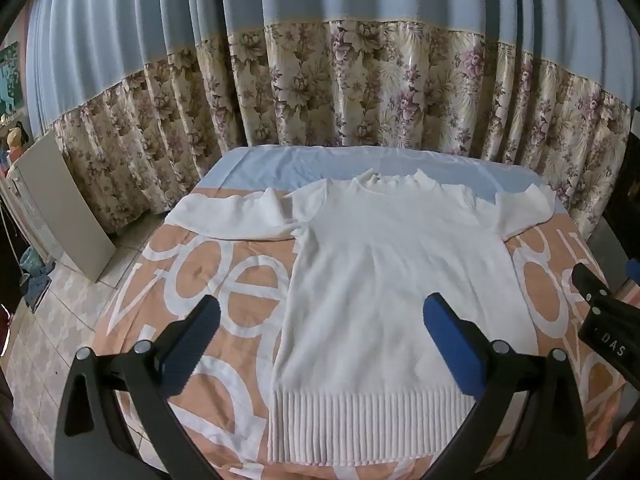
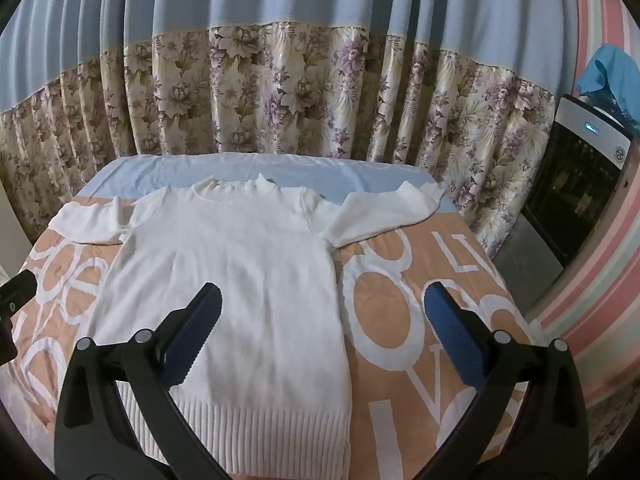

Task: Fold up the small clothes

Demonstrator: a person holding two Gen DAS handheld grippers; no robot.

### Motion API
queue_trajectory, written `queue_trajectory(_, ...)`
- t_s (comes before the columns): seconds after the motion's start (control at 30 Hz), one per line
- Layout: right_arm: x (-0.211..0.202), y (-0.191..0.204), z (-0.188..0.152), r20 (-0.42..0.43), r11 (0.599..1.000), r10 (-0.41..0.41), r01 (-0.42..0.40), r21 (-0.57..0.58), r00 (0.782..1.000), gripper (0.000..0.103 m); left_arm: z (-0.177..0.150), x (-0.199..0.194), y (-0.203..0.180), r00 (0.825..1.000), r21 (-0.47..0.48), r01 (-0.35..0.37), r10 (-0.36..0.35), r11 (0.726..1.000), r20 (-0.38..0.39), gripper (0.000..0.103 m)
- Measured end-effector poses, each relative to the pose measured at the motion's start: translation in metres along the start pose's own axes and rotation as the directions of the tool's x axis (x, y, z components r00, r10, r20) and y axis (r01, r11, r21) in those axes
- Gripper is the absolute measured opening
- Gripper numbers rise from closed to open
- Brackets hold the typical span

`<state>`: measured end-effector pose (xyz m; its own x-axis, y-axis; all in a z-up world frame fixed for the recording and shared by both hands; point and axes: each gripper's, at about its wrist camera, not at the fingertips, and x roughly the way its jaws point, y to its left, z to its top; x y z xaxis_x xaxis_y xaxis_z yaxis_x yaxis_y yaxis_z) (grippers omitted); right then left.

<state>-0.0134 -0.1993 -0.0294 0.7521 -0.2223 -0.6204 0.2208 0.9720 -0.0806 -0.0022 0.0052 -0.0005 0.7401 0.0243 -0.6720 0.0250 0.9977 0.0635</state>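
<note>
The left gripper (image 1: 320, 332) hangs above the lower half of the white sweater (image 1: 384, 280) with its jaws spread wide and nothing between them, its blue-padded fingers (image 1: 452, 344) straddling the garment's left edge and body. The right gripper (image 2: 322, 330) is likewise spread apart and empty, poised over the sweater's right side, one finger above the knit and the other above the bare cover. The sweater lies flat and face up on a table draped in a peach cover with large white lettering (image 2: 420, 320), its ribbed hem (image 2: 260, 432) nearest the cameras and its collar (image 1: 384, 184) toward the far edge, where a pale blue strip of cloth (image 1: 280, 164) shows. Both sleeves reach outward (the left sleeve (image 1: 232, 216) is partly doubled over near the shoulder, the right sleeve (image 2: 384, 212) angles up and away). A floral curtain (image 1: 320, 88) hangs just behind the table.
</note>
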Motion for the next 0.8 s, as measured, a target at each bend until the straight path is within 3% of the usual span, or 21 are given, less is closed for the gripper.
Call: queue_trajectory(0.8, 0.0015, -0.0007, -0.0007, -0.003, 1.0, 0.003, -0.003, 0.003, 1.0, 0.1, -0.0012, 0.0026, -0.0074, 1.0, 0.016, -0.023, 0.023, 1.0, 0.012, 0.102)
